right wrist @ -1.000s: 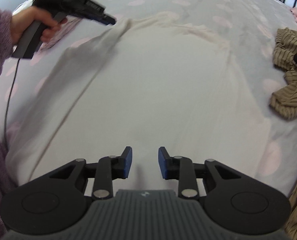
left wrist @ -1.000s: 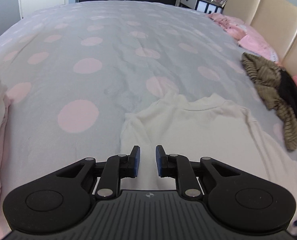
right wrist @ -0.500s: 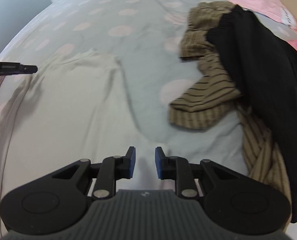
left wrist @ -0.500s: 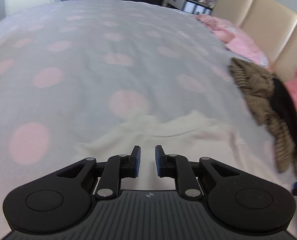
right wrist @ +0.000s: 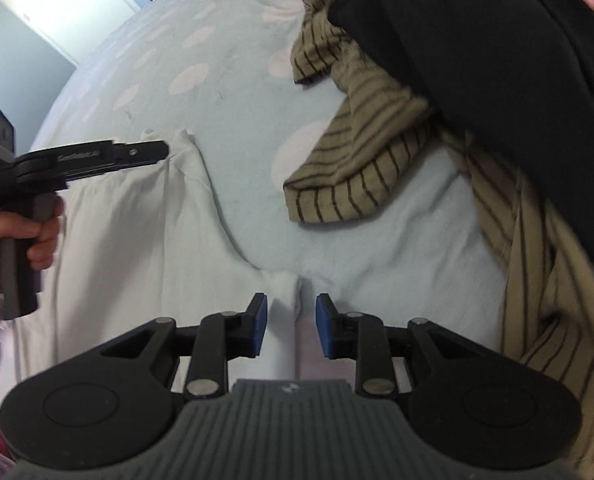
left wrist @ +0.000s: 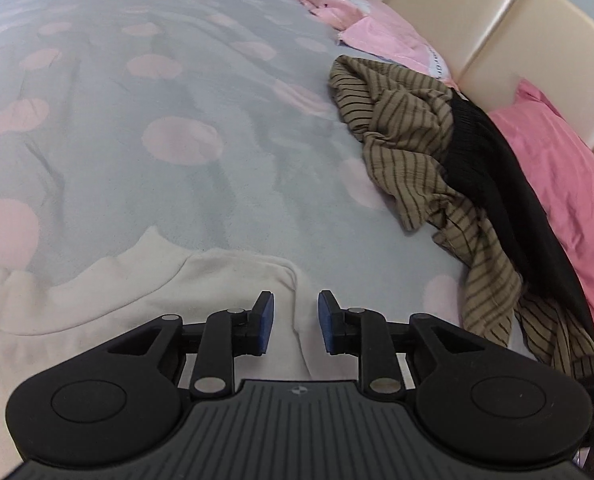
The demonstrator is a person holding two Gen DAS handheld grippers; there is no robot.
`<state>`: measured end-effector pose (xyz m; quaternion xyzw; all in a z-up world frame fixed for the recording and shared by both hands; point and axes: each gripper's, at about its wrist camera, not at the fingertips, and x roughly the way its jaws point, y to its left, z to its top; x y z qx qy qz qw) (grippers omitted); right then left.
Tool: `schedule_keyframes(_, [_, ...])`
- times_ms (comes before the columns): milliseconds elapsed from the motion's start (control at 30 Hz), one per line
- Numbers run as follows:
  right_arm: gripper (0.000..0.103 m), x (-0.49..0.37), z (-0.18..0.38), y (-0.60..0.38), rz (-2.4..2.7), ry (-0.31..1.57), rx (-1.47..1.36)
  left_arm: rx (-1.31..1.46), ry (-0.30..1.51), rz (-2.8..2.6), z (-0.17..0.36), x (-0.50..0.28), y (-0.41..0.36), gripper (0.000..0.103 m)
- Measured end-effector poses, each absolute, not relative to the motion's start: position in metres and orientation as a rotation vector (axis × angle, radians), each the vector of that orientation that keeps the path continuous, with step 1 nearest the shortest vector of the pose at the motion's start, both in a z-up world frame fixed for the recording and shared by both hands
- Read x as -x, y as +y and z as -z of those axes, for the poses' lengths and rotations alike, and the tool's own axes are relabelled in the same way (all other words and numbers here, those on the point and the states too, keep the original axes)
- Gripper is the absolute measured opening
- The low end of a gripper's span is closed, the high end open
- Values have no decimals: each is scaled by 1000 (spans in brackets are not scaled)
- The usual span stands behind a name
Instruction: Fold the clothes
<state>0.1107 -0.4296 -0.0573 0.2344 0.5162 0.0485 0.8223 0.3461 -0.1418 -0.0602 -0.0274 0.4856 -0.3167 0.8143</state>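
Now straddling the cream top's point(right wrist: 129, 240) right edges: right gripper point(right wrist: 288, 330) open around a sleeve ridge, left gripper point(left wrist: 293, 322) open over the shoulder seam, having swung over from the bare bedspread point(left wrist: 217, 160). Lining up a side fold, probably. No containers showing; striped garment point(left wrist: 409, 152) lying beside.

Cream top point(left wrist: 109, 320) under the blue-padded left gripper point(left wrist: 295, 322); beyond it a grey, pink-dotted duvet point(left wrist: 201, 184); right, tan black-striped garment point(left wrist: 409, 152).
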Motion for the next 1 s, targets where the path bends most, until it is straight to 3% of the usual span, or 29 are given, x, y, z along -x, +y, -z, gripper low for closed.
schedule_keyframes(100, [28,-109,65,-432,-137,1103,-567,97,1085,713,67,-351,-144,21])
schedule_keyframes(167, [14,-107,67,-434,-156,1109,-597,94,1110,747,69,-351,-148,19])
schedule_keyframes(233, [10,-105,68,-438,-162,1104,-612,92,1150,780,68,-351,-148,19])
schedule_keyframes(367, [10,-102,69,-447,-172,1097,-686,91,1203,825,66,-351,-146,19])
schedule_keyframes(500, [14,-102,73,-450,-172,1092,-716,84,1199,822,70,-350,-146,24])
schedule_keyframes(567, [17,-102,76,-452,-179,1088,-750,62,1189,841,71,-345,-150,34])
schedule_keyframes(667, [18,-102,77,-452,-199,1085,-765,6,1171,848,69,-340,-156,35])
schedule_keyframes(700, [16,-102,77,-451,-199,1086,-754,-8,1165,853,68,-339,-157,27])
schedule_keyframes(733, [6,-102,76,-450,-198,1087,-743,-8,1158,855,68,-339,-156,10])
schedule_keyframes(800, [5,-101,74,-450,-192,1082,-734,-6,1144,859,66,-340,-155,3])
schedule_keyframes(1000, [5,-98,72,-456,-160,1059,-759,203,1052,927,52,-349,-146,2])
